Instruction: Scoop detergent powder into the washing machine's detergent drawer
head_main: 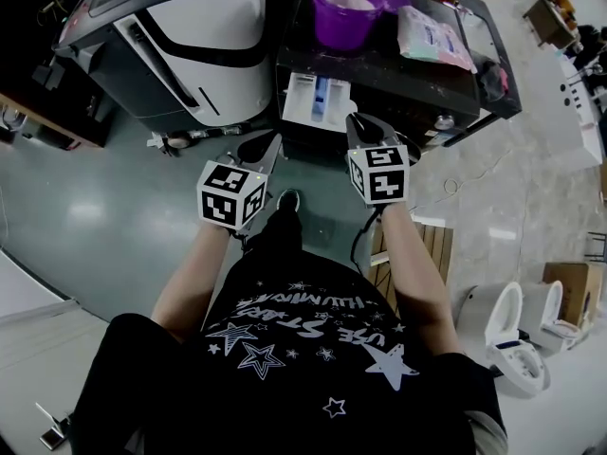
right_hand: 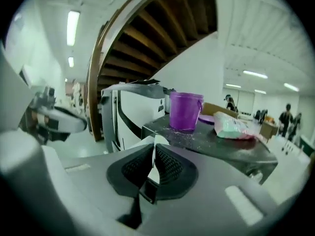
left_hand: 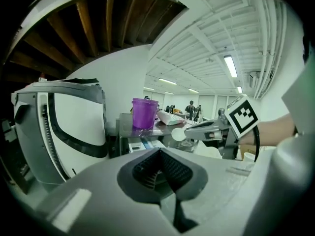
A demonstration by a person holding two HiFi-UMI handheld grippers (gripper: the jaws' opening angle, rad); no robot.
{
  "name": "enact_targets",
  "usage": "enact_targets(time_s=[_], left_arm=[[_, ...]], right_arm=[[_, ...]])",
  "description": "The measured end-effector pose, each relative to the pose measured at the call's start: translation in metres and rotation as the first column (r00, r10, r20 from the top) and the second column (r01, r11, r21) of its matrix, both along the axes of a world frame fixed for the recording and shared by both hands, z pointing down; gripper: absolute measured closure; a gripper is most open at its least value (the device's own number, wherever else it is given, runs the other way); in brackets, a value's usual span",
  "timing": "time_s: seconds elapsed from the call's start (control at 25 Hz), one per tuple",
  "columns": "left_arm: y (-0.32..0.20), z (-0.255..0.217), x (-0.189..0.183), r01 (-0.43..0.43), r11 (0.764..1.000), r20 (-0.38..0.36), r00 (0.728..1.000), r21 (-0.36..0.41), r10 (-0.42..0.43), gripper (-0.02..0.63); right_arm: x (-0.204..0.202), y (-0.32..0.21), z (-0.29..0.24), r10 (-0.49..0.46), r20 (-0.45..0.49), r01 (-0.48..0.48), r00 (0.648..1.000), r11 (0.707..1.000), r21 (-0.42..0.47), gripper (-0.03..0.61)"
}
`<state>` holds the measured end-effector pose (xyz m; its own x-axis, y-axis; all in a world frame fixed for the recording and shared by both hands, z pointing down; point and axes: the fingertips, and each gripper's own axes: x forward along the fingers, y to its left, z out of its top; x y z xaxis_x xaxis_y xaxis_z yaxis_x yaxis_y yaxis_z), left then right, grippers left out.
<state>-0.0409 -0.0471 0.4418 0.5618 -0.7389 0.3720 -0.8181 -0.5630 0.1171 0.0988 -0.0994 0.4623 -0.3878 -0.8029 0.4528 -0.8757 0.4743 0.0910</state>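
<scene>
A purple bucket (head_main: pixel 346 8) with white powder in it stands on the dark washing machine top (head_main: pixel 379 64), and it also shows as the bucket (left_hand: pixel 144 113) and the bucket (right_hand: pixel 185 111). The white detergent drawer (head_main: pixel 318 98) is pulled out at the machine's front. My right gripper (head_main: pixel 358 126) is just right of the drawer, shut on the thin handle of a white scoop (right_hand: pixel 155 154). The scoop's round bowl (left_hand: pixel 178 134) sticks out past its tips. My left gripper (head_main: pixel 273 142) hangs left of and below the drawer, jaws shut with nothing between them.
A pale detergent bag (head_main: pixel 432 36) lies on the top, right of the bucket. A large white and black machine (head_main: pixel 180 36) stands to the left. A wooden pallet (head_main: pixel 438 245) and a white toilet-like unit (head_main: pixel 517 335) are on the floor at the right.
</scene>
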Motion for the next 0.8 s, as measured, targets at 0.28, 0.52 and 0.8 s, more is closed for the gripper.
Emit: enact_targets(time_s=[0.28, 0.52, 0.8], left_arm=[[0.050, -0.008, -0.001, 0.018, 1.000, -0.003, 1.000, 0.018, -0.018, 0.612], [0.098, -0.002, 0.000, 0.024, 1.000, 0.010, 1.000, 0.000, -0.024, 0.613], [0.131, 0.012, -0.007, 0.039, 0.999, 0.022, 0.999, -0.036, -0.039, 0.613]], right_arm=[[0.004, 0.049, -0.024, 0.012, 0.176, -0.009, 0.984, 1.000, -0.020, 0.543], [0.011, 0.088, -0.026, 0.001, 0.198, 0.001, 0.980, 1.000, -0.012, 0.543], [0.016, 0.123, -0.007, 0.024, 0.274, -0.004, 0.962, 0.997, -0.075, 0.543]])
